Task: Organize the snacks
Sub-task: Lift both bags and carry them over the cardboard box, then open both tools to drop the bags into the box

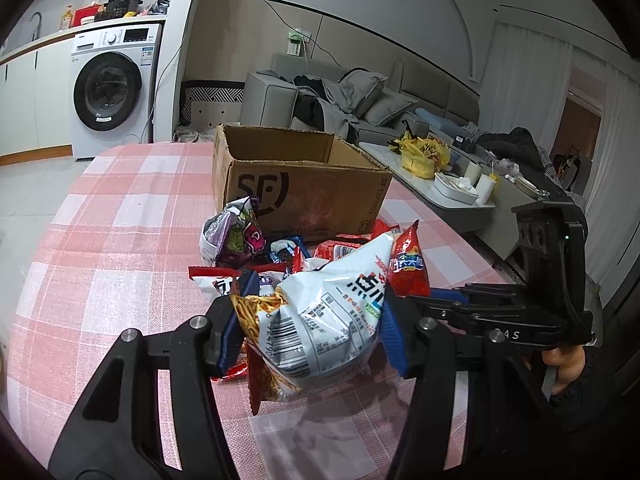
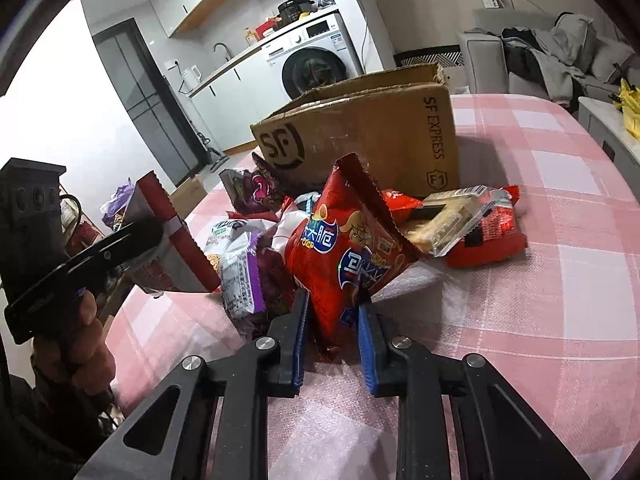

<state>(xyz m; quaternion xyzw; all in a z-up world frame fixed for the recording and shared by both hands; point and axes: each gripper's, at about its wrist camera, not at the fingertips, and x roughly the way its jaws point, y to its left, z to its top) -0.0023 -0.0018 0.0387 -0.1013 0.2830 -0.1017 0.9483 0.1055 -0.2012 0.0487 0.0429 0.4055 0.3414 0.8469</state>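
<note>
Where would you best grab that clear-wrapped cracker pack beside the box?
Probably by the flat sealed end of the clear cracker pack, coming from the open table side at its right: it lies flat atop the red packets, with the cardboard box blocking the back.

This is somebody's lived-in flat, kitchen and living room sharing one open space. A white washing machine (image 1: pixel 109 90) sits under a counter (image 1: pixel 44 42) with a tap and a black multicooker (image 1: pixel 125 3) on top. Across the room a grey sofa (image 1: pixel 280 96) is heaped with rumpled clothes (image 1: pixel 340 98), and a low coffee table (image 1: pixel 452 200) carries a yellow bag and tissues. The tabletop (image 1: pixel 120 216) wears a pink checked cloth.
</note>
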